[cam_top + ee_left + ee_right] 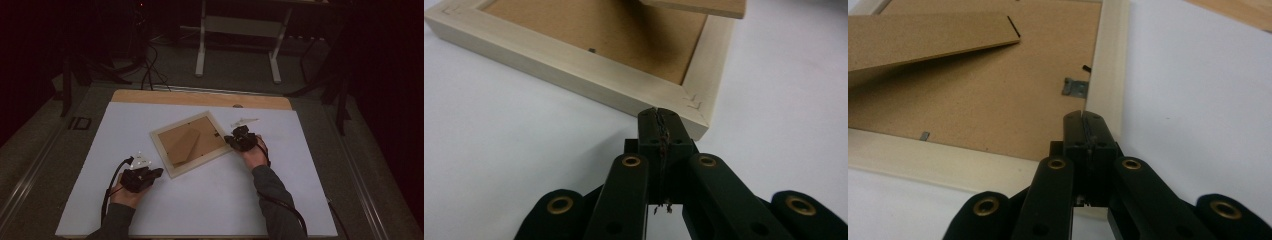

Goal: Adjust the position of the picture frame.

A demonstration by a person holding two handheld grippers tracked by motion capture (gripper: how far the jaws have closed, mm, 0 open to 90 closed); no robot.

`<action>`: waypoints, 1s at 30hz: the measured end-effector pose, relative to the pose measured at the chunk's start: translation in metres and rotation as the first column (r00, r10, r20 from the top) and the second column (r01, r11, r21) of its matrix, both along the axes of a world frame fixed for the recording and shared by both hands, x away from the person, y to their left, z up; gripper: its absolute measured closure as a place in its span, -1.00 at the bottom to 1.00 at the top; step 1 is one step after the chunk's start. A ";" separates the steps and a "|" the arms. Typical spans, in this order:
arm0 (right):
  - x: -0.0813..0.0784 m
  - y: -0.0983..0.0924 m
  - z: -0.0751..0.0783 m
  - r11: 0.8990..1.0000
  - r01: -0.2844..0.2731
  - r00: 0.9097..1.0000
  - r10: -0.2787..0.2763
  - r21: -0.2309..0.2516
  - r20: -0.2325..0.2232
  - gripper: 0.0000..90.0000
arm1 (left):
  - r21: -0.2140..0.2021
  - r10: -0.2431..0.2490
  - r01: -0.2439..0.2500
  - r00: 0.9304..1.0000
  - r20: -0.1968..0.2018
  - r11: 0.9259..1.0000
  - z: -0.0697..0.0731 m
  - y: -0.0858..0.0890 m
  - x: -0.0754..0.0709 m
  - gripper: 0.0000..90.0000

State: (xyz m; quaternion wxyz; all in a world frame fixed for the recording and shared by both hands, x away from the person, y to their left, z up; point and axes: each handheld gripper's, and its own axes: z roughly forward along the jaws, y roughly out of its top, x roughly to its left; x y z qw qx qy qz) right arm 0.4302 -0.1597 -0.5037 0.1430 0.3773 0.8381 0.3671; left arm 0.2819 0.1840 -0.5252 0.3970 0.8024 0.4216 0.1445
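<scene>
Frame face-down, one on the white worktop [210, 200].
Picture frame [167, 152] lies between two grippers: left gripper [156, 173] at its near corner, right gripper [229, 139] over its edge, both jaws closed, empty.

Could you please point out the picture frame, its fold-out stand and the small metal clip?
picture frame [162, 152]: high view, pale wooden rim.
fold-out stand [923, 40]: right gripper view, flat face.
metal clip [1075, 87]: right gripper view, centre.
</scene>
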 end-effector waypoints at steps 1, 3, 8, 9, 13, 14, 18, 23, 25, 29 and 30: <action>0.001 0.002 -0.001 1.000 -0.004 1.000 0.004 -0.001 -0.004 1.00 | 0.001 -0.008 0.008 1.000 0.003 1.000 0.000 -0.002 -0.001 1.00; 0.001 0.005 -0.004 1.000 -0.004 1.000 0.003 -0.005 -0.017 1.00 | 0.004 -0.016 0.016 1.000 0.003 1.000 0.000 -0.003 -0.001 1.00; 0.002 0.010 -0.012 1.000 -0.004 0.999 0.003 -0.028 -0.038 1.00 | 0.006 -0.016 0.016 1.000 -0.001 1.000 -0.001 -0.002 0.000 1.00; 0.002 0.010 -0.012 1.000 -0.004 0.999 0.003 -0.021 -0.036 1.00 | 0.003 -0.016 0.016 1.000 0.000 1.000 -0.001 -0.002 0.000 1.00; 0.003 0.010 -0.012 1.000 0.004 0.999 -0.005 -0.014 -0.051 1.00 | 0.007 -0.028 0.028 1.000 0.002 1.000 -0.001 -0.004 0.000 1.00; 0.003 0.009 -0.012 1.000 0.005 0.999 -0.006 -0.013 -0.053 1.00 | 0.010 -0.031 0.031 1.000 0.001 0.999 -0.001 -0.004 0.000 1.00; 0.002 0.008 -0.012 1.000 0.009 0.998 -0.010 -0.016 -0.064 1.00 | 0.018 -0.021 0.021 1.000 -0.003 1.000 -0.002 -0.005 0.000 1.00; 0.002 0.006 -0.012 1.000 0.019 0.997 -0.018 0.002 -0.080 1.00 | 0.035 -0.007 0.008 1.000 -0.017 0.999 -0.004 -0.005 0.003 1.00; 0.002 0.006 -0.012 1.000 0.019 0.996 -0.018 0.003 -0.082 1.00 | 0.040 -0.007 0.008 1.000 -0.021 0.999 -0.005 -0.005 0.004 1.00; 0.001 0.005 -0.012 1.000 0.015 0.996 -0.014 0.008 -0.086 1.00 | 0.052 0.003 -0.001 1.000 -0.029 0.999 -0.007 -0.006 0.005 1.00; 0.001 0.004 -0.012 1.000 0.015 0.996 -0.014 0.012 -0.086 1.00 | 0.054 0.005 -0.004 1.000 -0.028 0.999 -0.007 -0.006 0.005 1.00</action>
